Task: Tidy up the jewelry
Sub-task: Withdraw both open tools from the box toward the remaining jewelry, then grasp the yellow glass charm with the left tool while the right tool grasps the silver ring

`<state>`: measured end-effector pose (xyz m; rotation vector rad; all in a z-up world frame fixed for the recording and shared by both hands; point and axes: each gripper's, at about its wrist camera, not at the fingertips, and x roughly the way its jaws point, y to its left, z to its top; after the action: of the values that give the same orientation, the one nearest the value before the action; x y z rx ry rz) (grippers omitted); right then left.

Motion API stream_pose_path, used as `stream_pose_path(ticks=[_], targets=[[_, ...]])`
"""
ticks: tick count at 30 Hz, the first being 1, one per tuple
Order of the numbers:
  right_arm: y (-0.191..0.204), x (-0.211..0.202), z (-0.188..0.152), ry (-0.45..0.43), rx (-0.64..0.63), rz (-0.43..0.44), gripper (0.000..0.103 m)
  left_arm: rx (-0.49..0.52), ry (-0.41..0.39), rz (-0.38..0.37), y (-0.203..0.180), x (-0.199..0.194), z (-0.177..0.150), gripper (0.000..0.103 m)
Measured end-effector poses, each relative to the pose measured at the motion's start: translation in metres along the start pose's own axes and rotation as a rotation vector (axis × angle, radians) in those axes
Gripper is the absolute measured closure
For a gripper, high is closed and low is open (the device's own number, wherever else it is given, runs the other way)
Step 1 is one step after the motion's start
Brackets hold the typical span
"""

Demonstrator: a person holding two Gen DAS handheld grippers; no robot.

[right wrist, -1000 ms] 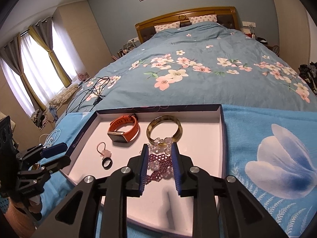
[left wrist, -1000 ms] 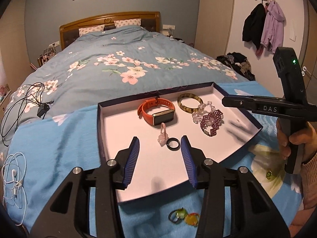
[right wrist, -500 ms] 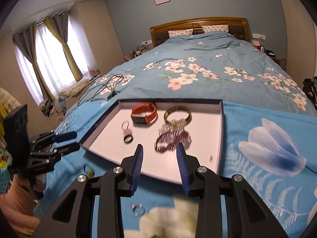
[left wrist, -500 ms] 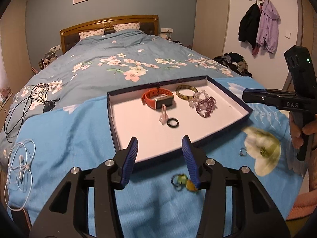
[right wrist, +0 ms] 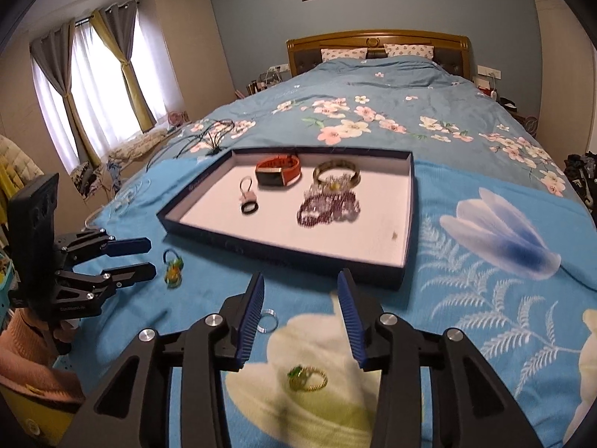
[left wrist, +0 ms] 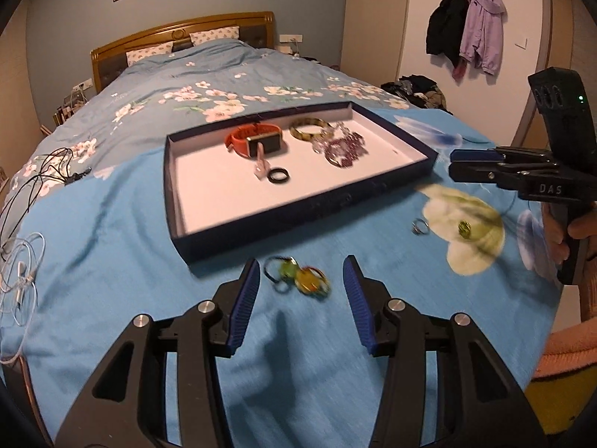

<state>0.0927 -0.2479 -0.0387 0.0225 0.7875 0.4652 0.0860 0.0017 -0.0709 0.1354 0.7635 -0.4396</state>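
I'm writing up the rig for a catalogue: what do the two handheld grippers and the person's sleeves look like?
Both the left gripper and the right gripper are matte black plastic frames with silver screw heads and two ribbed blue finger pads. The right gripper has white "DAS" lettering and a boxy black upright block with a small green light. The person wears salmon-pink knit sleeves. No cables are visible on either.

Blue-grey wall (right wrist: 261, 11) behind wooden headboard (right wrist: 377, 39) (curtained window (right wrist: 86, 86) beside).

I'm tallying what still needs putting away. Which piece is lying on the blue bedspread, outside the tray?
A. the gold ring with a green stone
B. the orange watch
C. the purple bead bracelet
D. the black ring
A: the gold ring with a green stone lies on the bedspread, short of the tray holding the others.
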Motion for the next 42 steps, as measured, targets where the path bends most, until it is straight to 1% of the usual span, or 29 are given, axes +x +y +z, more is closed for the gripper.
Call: stream_pose_path(ticks=[4, 12, 16, 25, 29, 32, 35, 37, 38, 39, 42], targets=[[0.004, 0.005, -0.011, 0.025, -0.002, 0.009, 0.064, 0.001, 0.021, -0.017, -0.007, 0.002, -0.007, 0.057], [0.012, 0.014, -0.025, 0.067, -0.014, 0.01, 0.064, -0.003, 0.061, -0.035, -0.012, 0.011, -0.01, 0.058], [0.015, 0.015, -0.025, 0.07, -0.025, 0.017, 0.063, -0.008, 0.08, -0.038, -0.011, 0.016, -0.01, 0.059], [0.032, 0.033, -0.02, 0.125, -0.089, 0.031, 0.062, -0.027, 0.118, -0.059, -0.009, 0.025, -0.007, 0.059], [0.034, 0.04, -0.017, 0.142, -0.097, 0.031, 0.062, -0.02, 0.128, -0.054, -0.011, 0.03, -0.003, 0.059], [0.035, 0.041, -0.017, 0.146, -0.1, 0.026, 0.062, -0.013, 0.136, -0.042, -0.012, 0.035, 0.001, 0.061], [0.034, 0.042, -0.017, 0.151, -0.092, 0.022, 0.062, -0.004, 0.137, -0.026, -0.013, 0.038, 0.003, 0.067], [0.034, 0.044, -0.017, 0.16, -0.088, 0.02, 0.062, -0.003, 0.137, -0.016, -0.014, 0.039, 0.003, 0.067], [0.034, 0.045, -0.017, 0.162, -0.089, 0.018, 0.062, -0.002, 0.136, -0.012, -0.014, 0.039, 0.003, 0.069], [0.035, 0.046, -0.017, 0.165, -0.095, 0.015, 0.062, -0.002, 0.136, -0.006, -0.014, 0.039, 0.003, 0.073], [0.038, 0.047, -0.017, 0.171, -0.112, 0.005, 0.062, -0.013, 0.135, -0.001, -0.012, 0.039, 0.004, 0.077]])
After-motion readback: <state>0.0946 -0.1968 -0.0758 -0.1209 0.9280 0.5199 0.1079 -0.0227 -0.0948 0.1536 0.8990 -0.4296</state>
